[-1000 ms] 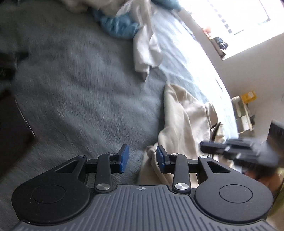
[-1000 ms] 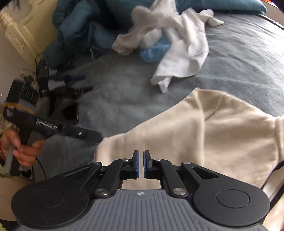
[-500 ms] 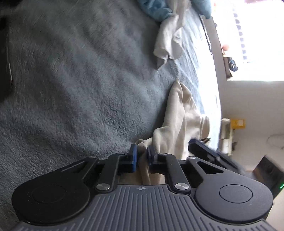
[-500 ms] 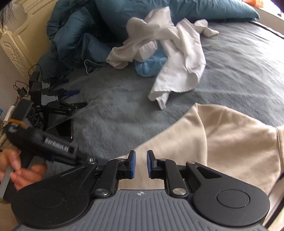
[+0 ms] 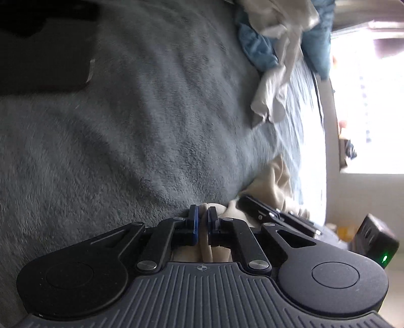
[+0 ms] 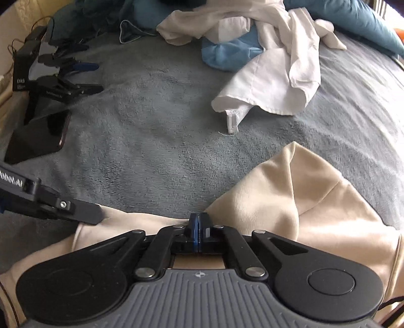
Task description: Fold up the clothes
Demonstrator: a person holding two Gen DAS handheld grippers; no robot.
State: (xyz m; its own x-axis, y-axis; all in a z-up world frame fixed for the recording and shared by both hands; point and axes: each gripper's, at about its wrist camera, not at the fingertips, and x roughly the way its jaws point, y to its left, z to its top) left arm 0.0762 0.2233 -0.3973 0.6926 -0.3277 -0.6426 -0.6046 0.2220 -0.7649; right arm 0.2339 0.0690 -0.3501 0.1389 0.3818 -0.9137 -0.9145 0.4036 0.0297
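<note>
We are pinching the cream ribbed-cotton garment's (image 6: 290, 201) near hem in both closed grippers, left gripper (image 5: 201, 222) and right gripper (image 6: 199, 233), its length lying ahead.

This is a bedroom in a home; a big bed (image 6: 156, 141) with a soft grey blanket fills most of both views; clothes lie on it, a cream top (image 6: 315, 209) near, and a white shirt (image 6: 275, 75) and a blue cloth (image 6: 227, 55) in a heap farther off; blue pillows (image 6: 353, 17) sit at the far end; a carved headboard (image 6: 7, 83) shows at the left; a bright window (image 5: 373, 101) lets daylight in on the right.
</note>
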